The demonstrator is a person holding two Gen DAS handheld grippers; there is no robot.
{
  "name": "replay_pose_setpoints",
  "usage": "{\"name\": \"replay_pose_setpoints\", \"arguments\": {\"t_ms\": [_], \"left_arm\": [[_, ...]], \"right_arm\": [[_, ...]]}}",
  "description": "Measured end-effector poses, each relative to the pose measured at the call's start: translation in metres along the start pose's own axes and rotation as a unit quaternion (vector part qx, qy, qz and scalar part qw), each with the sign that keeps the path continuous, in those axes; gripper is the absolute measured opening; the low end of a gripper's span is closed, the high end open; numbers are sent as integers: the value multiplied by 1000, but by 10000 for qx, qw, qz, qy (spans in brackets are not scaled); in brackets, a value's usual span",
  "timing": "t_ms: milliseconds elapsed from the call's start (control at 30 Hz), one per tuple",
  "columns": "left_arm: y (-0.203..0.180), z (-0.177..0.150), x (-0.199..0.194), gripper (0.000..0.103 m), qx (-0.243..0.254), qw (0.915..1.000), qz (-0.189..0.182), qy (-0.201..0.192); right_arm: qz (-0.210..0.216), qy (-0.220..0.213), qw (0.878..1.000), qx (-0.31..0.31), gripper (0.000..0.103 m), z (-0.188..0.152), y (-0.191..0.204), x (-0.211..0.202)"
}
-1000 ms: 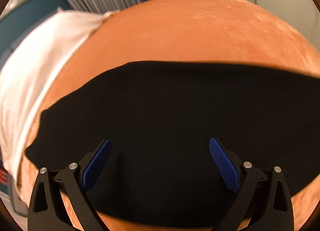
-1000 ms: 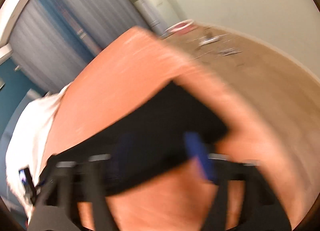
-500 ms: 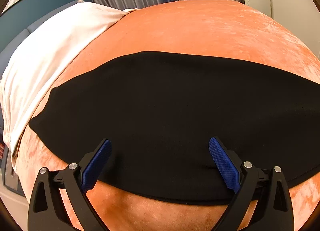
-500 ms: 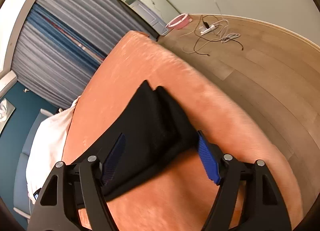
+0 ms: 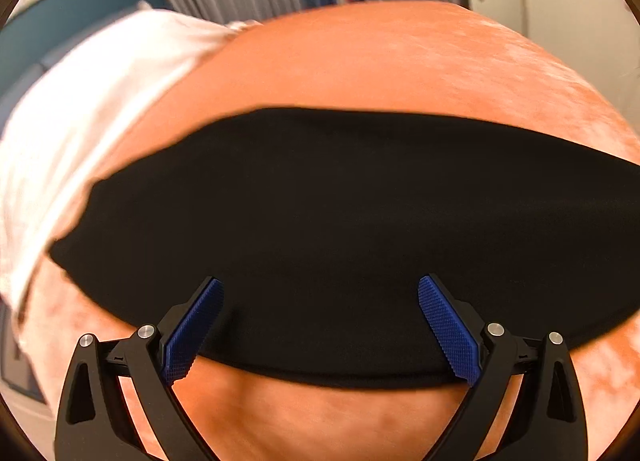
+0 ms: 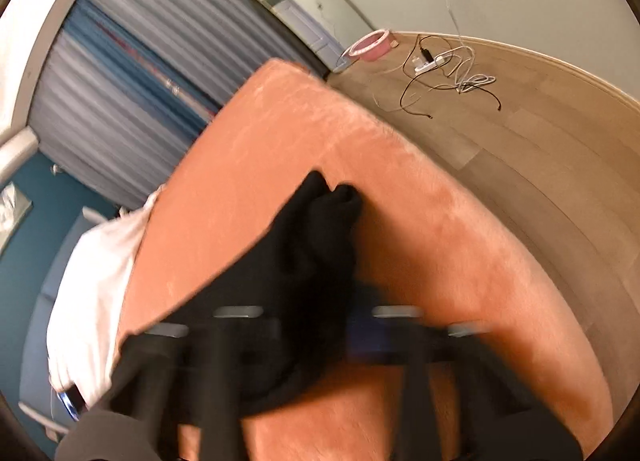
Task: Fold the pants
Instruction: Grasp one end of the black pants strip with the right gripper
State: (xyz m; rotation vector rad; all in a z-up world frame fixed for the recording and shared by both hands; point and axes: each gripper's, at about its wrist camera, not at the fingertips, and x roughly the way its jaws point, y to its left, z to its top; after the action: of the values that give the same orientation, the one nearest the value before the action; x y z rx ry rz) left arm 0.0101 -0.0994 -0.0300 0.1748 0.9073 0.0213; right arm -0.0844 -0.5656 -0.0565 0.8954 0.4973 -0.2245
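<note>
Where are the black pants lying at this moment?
The black pants lie spread across the orange bed cover, right of the white bedding; in the right wrist view their end lies between the closing right gripper.

Warm, even indoor light in both views, no hard glare. Heavy fisheye bending, dark corners all round. Left wrist view: the blue fingers (image 5: 448,331) stay crisp while the white bedding (image 5: 80,133) smears at the edge. Right wrist view: the fingers (image 6: 364,331) are a streaked blur, yet the cables (image 6: 448,73) on the floor read fairly sharp. The black pants (image 5: 340,229) swallow all detail.
</note>
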Motion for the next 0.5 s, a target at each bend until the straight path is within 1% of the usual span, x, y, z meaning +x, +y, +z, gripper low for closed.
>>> {"name": "replay_pose_setpoints", "arguments": {"t_ms": [33,67,100,133,167,200,233,267,300,333,367,400,467,500], "left_arm": [[-2,-2,-2,96,63,10000,-14,-5],[-5,-3,-4,96,164,9999,19,-51],[-8,-5,-6,96,255,9996,46,-88],[-13,-8,-9,96,427,9990,51,-141],[-17,-11,-10,96,530,9984,89,-181],[-19,-12,-11,96,598,9979,145,-223],[-21,-14,-12,96,668,9971,214,-283],[-22,-16,-13,96,697,9968,247,-312],[-23,-16,-14,96,695,9968,255,-310],[-22,-15,-15,96,658,9972,222,-292],[-21,-13,-15,96,608,9977,157,-262],[-20,-13,-16,96,553,9982,96,-228],[-19,-11,-16,96,464,9988,-56,-158],[-20,-11,-17,96,438,9989,-97,-134]], "right_arm": [[160,-147,9997,68,16,1,0,-10],[62,-227,9997,-77,17,0,1,-17],[-163,-165,9994,-259,18,-2,1,-15],[-519,76,9975,-472,25,-6,-1,-6],[-872,410,9936,-582,29,-11,-7,5],[-746,388,9951,-514,29,-15,-11,0],[-801,244,9952,-501,41,-13,-9,-14],[-973,71,9935,-585,46,-12,-6,-23],[-1251,-357,9884,-781,59,-12,0,-42],[-1341,-662,9841,-960,62,-11,5,-57],[-1294,-711,9836,-1037,62,-9,7,-62],[-1132,-588,9856,-1107,61,-4,10,-62],[-1097,-259,9866,-1178,61,1,12,-48],[-1077,-39,9860,-1276,60,1,13,-36]]}}
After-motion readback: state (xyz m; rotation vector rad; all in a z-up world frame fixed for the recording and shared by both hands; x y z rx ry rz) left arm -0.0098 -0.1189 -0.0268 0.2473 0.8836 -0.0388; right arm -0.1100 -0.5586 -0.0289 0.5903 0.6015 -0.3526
